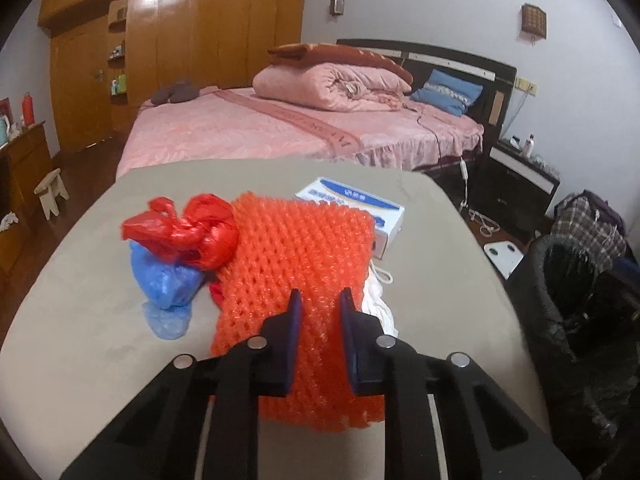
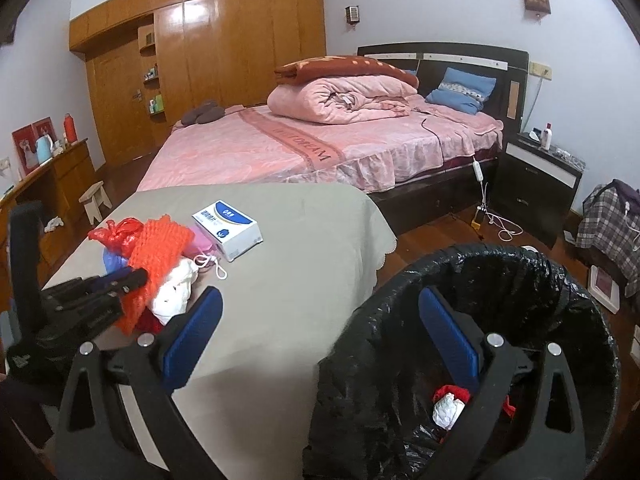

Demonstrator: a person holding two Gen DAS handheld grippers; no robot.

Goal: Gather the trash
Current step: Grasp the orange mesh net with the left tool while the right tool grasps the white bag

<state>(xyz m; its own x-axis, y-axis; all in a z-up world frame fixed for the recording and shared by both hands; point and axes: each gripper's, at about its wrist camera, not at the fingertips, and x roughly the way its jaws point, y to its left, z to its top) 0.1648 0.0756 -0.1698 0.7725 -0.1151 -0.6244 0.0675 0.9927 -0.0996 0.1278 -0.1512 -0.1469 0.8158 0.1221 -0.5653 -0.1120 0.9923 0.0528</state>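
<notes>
On table [image 1: 80,340], foam net [image 1: 288,248] – long axis toward left claw [image 1: 320,300].

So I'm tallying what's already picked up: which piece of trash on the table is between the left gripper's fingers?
The orange foam net: the left gripper is closed on its near edge. The red bag and blue bag lie untouched beside it.

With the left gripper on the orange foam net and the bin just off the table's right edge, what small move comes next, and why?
Probably lift the left gripper a little, raising the orange foam net off the pile. Its fingers pinch the net's near edge, so the grip looks made. The net still lies against the red bag and white scrap, so rising first should free it before swinging to the bin, where the open right gripper hovers.
</notes>
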